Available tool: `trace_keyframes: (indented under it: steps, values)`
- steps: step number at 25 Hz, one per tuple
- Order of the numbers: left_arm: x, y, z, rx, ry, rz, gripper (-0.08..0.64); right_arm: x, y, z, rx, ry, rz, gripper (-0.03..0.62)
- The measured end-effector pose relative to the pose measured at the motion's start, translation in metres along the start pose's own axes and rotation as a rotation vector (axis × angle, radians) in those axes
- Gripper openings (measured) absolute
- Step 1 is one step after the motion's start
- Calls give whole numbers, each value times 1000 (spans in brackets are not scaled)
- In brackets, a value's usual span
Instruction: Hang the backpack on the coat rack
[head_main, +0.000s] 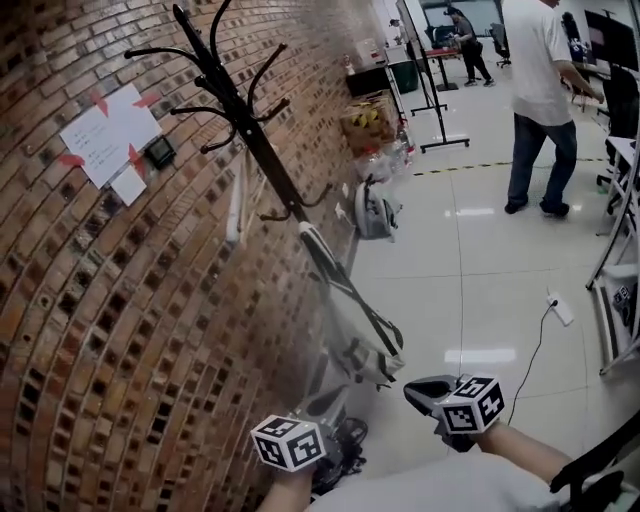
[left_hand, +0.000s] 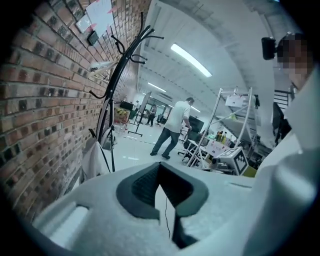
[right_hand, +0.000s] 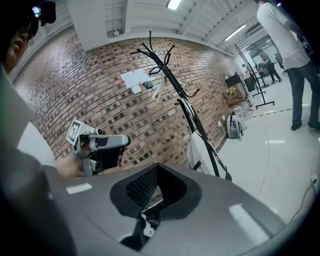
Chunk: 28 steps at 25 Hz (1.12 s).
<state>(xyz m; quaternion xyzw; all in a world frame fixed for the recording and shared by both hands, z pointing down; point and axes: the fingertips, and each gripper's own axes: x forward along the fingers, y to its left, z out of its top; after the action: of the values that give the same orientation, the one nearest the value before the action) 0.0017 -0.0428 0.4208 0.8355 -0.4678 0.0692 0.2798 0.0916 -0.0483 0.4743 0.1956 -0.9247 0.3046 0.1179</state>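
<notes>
Head view first: the backpack (head_main: 358, 335) is already on the coat rack (head_main: 262, 150). It hangs off one of the lower hooks, its long axis running down alongside the pole, black straps going up to the hook. Both hands sit low, out past the foot of the rack. The left hand-held gripper (head_main: 322, 450) is on the brick wall (head_main: 120, 330) side of the rack's base, and the right hand-held gripper (head_main: 430, 395) is out on the floor side. Neither is touching the bag. Left gripper view: the jaws are pressed together with nothing in them. The coat rack (left_hand: 116, 80) is up and to the left, with the pale backpack (left_hand: 92, 160) low against its pole, well apart from the tips. Right gripper view: same deal, jaws closed and empty. The rack (right_hand: 170, 75) is ahead and the backpack (right_hand: 202, 150) hangs just right of centre, looking bigger here. So I'd say the right hand is the nearer one if the bag needs a nudge. Honestly the hanging looks done to me.
</notes>
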Motion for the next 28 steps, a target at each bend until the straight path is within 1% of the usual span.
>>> trace_keyframes:
  steps: [2,6,9,13,16,19,21,26,28]
  values:
    - [-4,-11,-13,-1,22,-16,0,-3,16,-8,-8,22,21,0]
    - [-14,-23,-25,6,28,-45,0,-7,37,-11,-23,19,28,0]
    - [-32,-30,-40,1,18,-54,0,-9,59,-24,-42,15,11,0]
    - [-66,-39,-65,42,20,-48,0,-12,93,-50,-89,28,-33,0]
    - [-100,-47,-95,54,51,-70,2,-16,128,-72,-69,15,-47,0]
    - [-142,-62,-125,30,55,-99,2,-25,172,-98,-31,-5,-34,0]
    - [-169,-72,-144,9,52,-115,2,-33,201,-118,-22,-15,-28,0]
    - [-221,-81,-160,4,38,-119,2,-41,266,-134,-4,-73,34,0]
    - [-236,-88,-169,-1,33,-120,2,-46,282,-144,-34,-58,22,0]
